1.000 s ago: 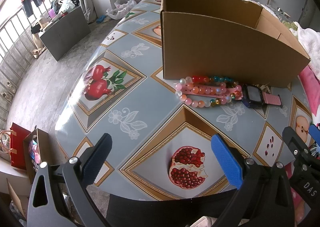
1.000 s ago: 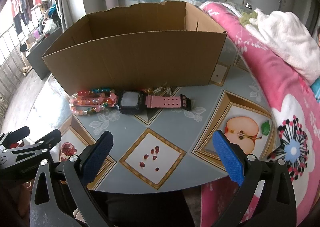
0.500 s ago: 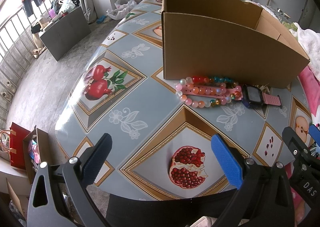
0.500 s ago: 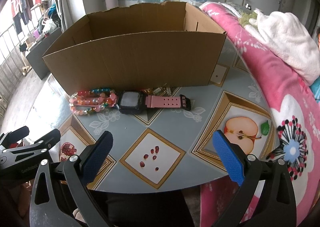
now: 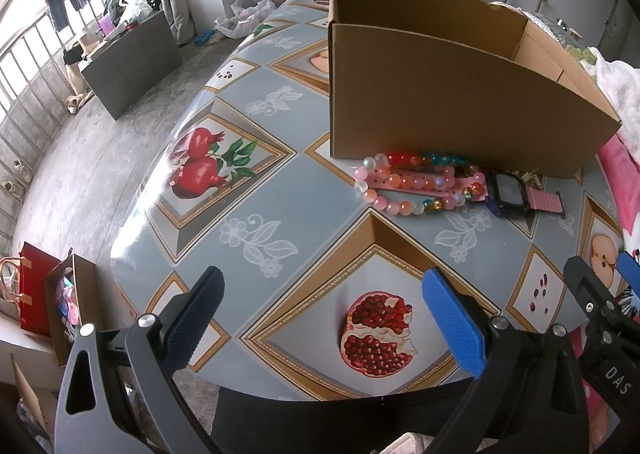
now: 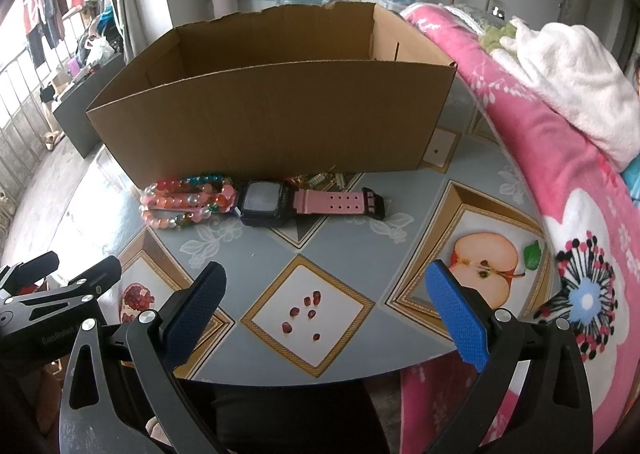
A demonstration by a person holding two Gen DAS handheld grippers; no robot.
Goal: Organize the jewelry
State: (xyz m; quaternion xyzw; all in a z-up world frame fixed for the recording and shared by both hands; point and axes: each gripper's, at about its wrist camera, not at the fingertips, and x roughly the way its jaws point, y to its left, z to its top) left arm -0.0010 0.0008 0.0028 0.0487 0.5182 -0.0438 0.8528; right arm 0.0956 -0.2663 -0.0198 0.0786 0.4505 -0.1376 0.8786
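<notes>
The jewelry lies loose on the bench in a short row against the near wall of the cardboard box (image 6: 272, 121), so the job looks to be at its very start: nothing can be seen inside the box, and neither tool holds anything.

Going left to right along that row, the bead bracelets (image 6: 186, 199) come first, a tangle of pink, pearly, red and teal beads draped over one end of a pink strap, near the box's left front corner. Touching them on the right is the watch (image 6: 266, 203), face up, its pink strap with punched holes reaching out toward the right. Behind the watch, tight against the cardboard, sits a small gold-coloured chain or clasp (image 6: 320, 178), too small to make out properly.

The left hand-held gripper (image 5: 320, 318) hovers over the bench's near edge, jaws spread wide and empty, with the bracelets well ahead and to its right. The right hand-held gripper (image 6: 326, 302) is likewise wide apart and empty at the near edge, the watch ahead and slightly to its left.

The next move, I judge, calls for one tool to advance toward the row, straddle a single piece, likely beads for the left or the watch strap for the right, close, then lift it over the box wall. The overlapping bracelets may drag the strap along.
</notes>
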